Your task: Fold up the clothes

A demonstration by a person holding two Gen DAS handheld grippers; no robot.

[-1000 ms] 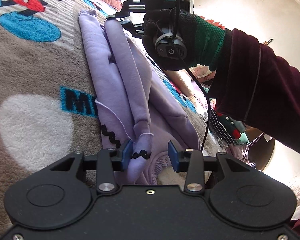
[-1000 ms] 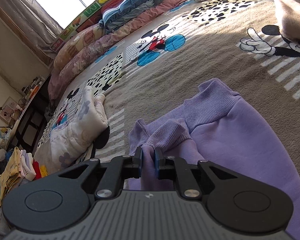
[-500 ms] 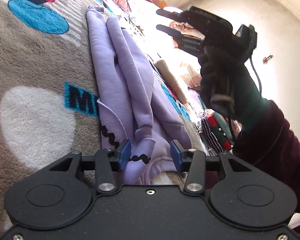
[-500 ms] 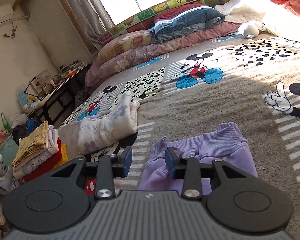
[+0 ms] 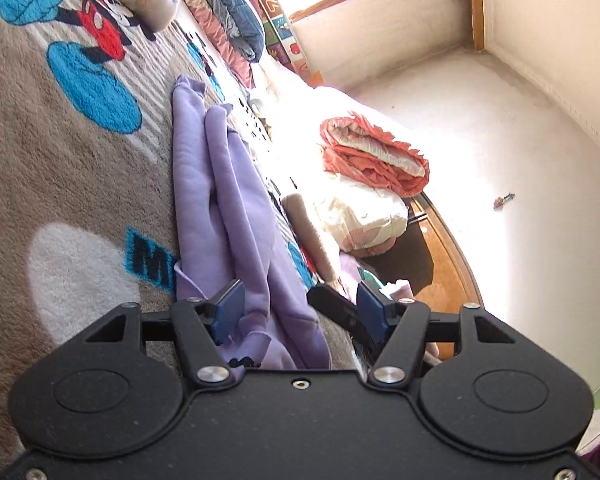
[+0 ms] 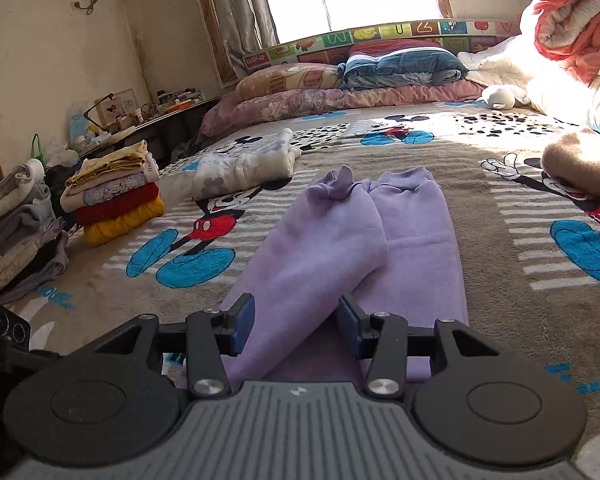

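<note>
**Lilac sweatpants laid lengthwise on a plush cartoon blanket, both grippers empty**

The lilac fleece sweatpants (image 6: 364, 240) lie flat on a brown, deep-pile cartoon-print blanket (image 6: 512, 280). Their two legs run side by side away from the right wrist camera and end in ribbed cuffs; the left-hand leg rides slightly over the other. The fabric is soft and matte, with rounded folds. The right gripper (image 6: 296, 322) stands wide, its blue-padded jaws on either side of the near end of the upper leg, gripping nothing. The left gripper (image 5: 300, 312) is likewise spread wide, with the garment's folded edge and a black wavy trim just ahead of and between its jaws. A stack of folded clothes (image 6: 116, 196) sits well apart at the blanket's left edge, and a rolled coral quilt (image 5: 374, 158) rests on white bedding beyond.

One second earlier the right gripper was pinched shut on a ribbed cuff; it has since released and drawn back toward the garment's opposite end. The gloved hand and right gripper then visible from the left wrist have left that view.
</note>
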